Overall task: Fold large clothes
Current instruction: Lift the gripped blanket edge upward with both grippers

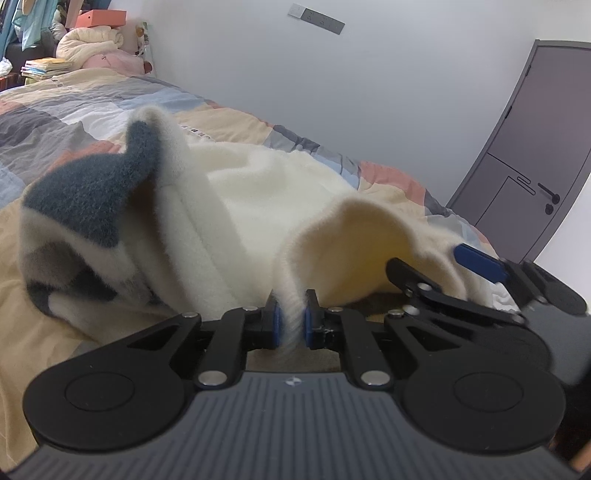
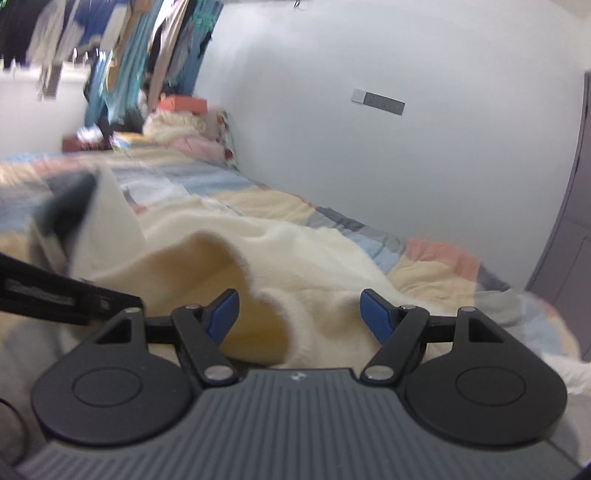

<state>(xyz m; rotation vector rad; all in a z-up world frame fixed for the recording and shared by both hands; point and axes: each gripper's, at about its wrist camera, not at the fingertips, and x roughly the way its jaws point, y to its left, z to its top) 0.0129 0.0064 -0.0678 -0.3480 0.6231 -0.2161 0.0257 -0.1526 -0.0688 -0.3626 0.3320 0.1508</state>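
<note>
A fluffy cream garment (image 1: 280, 206) with dark grey patches (image 1: 92, 195) lies bunched on the bed. My left gripper (image 1: 291, 325) is shut on a cream edge of it, pinched between the blue pads. My right gripper (image 2: 299, 314) is open, its fingers spread to either side of a raised cream fold (image 2: 280, 295) of the same garment (image 2: 258, 251); whether it touches is unclear. The right gripper also shows in the left wrist view (image 1: 454, 269), at the garment's right edge. The left gripper's arm (image 2: 55, 295) shows at the left of the right wrist view.
The bed has a patchwork quilt (image 1: 92, 110) in peach, blue, grey and coral. Folded bedding, books and an orange box (image 1: 99, 22) are piled at the far end. A white wall runs along the right, with a grey door (image 1: 535, 147). Clothes (image 2: 129, 55) hang at the back.
</note>
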